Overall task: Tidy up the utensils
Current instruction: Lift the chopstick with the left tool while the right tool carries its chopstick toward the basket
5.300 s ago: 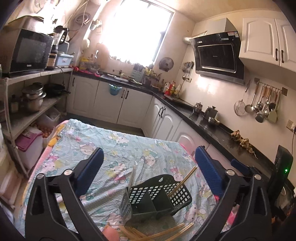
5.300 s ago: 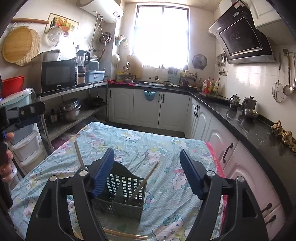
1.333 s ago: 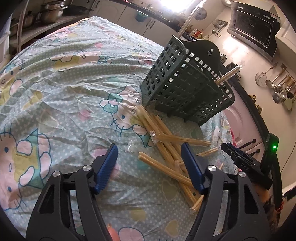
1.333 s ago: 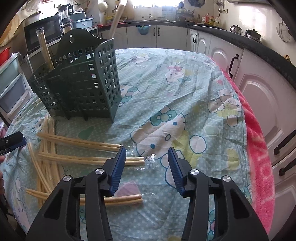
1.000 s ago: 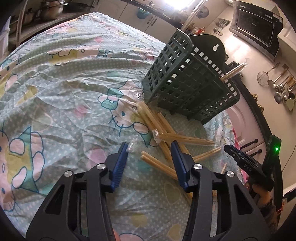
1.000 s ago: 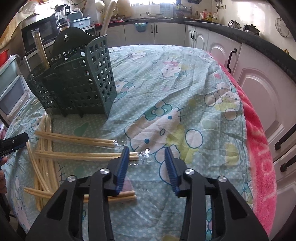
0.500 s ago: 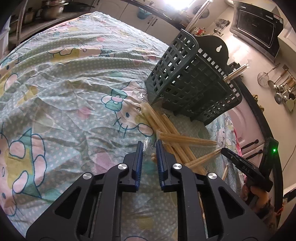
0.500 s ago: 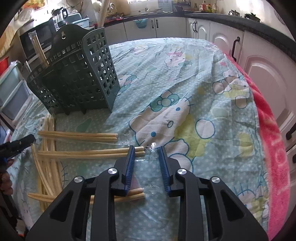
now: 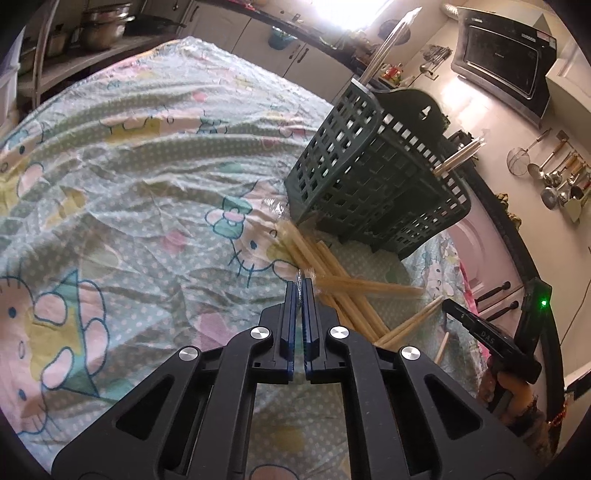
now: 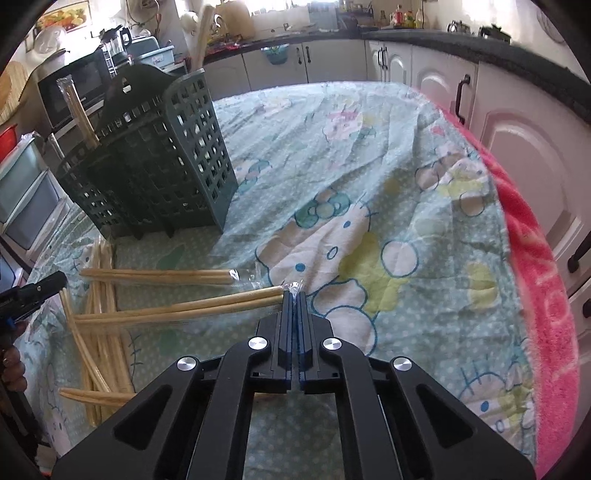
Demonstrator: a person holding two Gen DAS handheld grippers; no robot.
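A dark green slotted utensil basket [image 9: 376, 184] [image 10: 155, 166] stands on the cartoon-print cloth, with wrapped chopsticks [image 9: 461, 155] [image 10: 79, 114] sticking out of it. Several wrapped chopstick pairs [image 9: 332, 266] [image 10: 99, 332] lie crossed in front of it. My left gripper [image 9: 300, 286] is shut on the clear wrapper end of one pair [image 9: 369, 286], which runs off to the right. My right gripper [image 10: 294, 295] is shut on the wrapper end of another pair [image 10: 177, 308], which runs off to the left. Each gripper shows at the edge of the other's view.
The table's pink towel edge [image 10: 535, 295] runs along the right, with white cabinets [image 10: 524, 147] beyond. Shelves with pots [image 9: 99, 29] stand at the far left. A hand on the right gripper's handle [image 9: 517, 391] is low on the right.
Both grippers came down from above the table to the chopsticks. Over the last second their jaws closed from open onto the wrapper ends, and the right one's pair has shifted a little.
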